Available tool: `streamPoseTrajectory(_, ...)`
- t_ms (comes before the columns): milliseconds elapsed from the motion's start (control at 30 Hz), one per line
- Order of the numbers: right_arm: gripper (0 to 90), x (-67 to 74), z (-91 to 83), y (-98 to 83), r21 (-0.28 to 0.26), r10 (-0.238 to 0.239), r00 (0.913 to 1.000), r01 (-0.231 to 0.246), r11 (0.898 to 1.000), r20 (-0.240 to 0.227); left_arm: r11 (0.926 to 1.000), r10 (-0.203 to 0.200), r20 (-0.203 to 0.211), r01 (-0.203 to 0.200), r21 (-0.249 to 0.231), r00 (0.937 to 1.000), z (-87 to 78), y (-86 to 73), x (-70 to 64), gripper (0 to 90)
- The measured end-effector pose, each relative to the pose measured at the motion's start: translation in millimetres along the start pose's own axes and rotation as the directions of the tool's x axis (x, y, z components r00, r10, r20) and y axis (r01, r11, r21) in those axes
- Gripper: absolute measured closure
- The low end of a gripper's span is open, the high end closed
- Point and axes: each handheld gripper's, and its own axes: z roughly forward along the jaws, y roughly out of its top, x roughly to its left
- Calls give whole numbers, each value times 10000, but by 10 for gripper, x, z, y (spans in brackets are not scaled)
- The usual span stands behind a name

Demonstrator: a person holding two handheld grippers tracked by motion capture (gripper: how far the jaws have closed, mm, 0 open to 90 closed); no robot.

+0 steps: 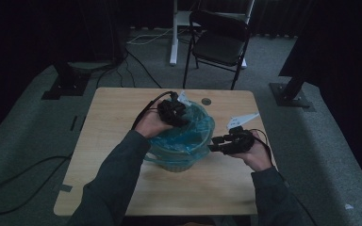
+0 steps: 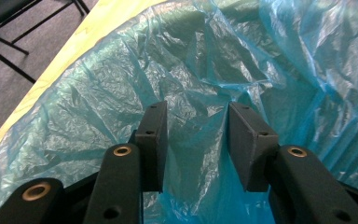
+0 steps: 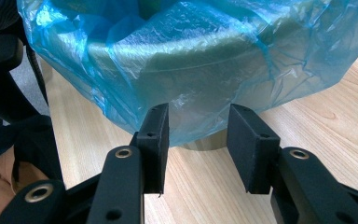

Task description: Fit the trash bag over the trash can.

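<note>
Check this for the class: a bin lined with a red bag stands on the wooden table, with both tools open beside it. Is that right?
Not quite: the bag is blue, not red, as the right gripper view shows. The rest holds: it lines a bin on the wooden table, and both the left tool and right tool are open.

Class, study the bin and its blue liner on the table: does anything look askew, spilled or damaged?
Nothing is spilled or visibly torn. The blue liner is only crumpled and loosely draped over the bin's rim, hanging unevenly outside. The left gripper is open inside the bag, and the right gripper is open beside the bin.
</note>
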Motion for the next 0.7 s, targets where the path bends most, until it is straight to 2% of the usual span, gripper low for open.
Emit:
streamPoseTrajectory(300, 587, 3, 12, 1, 41, -43, 10000, 43, 10000, -35, 9958, 481, -390, -448, 800, 9981, 116, 29, -37, 574)
streamPoseTrajectory(433, 586, 4, 14, 2, 50, -54, 10000, 54, 10000, -34, 9938, 583, -488, -533, 974, 9971, 138, 32, -44, 573)
streamPoseTrajectory(700, 585, 7, 10, 2, 36, -63, 10000, 63, 10000, -45, 9841, 1027, -722, -908, 1524, 9921, 202, 37, -86, 568)
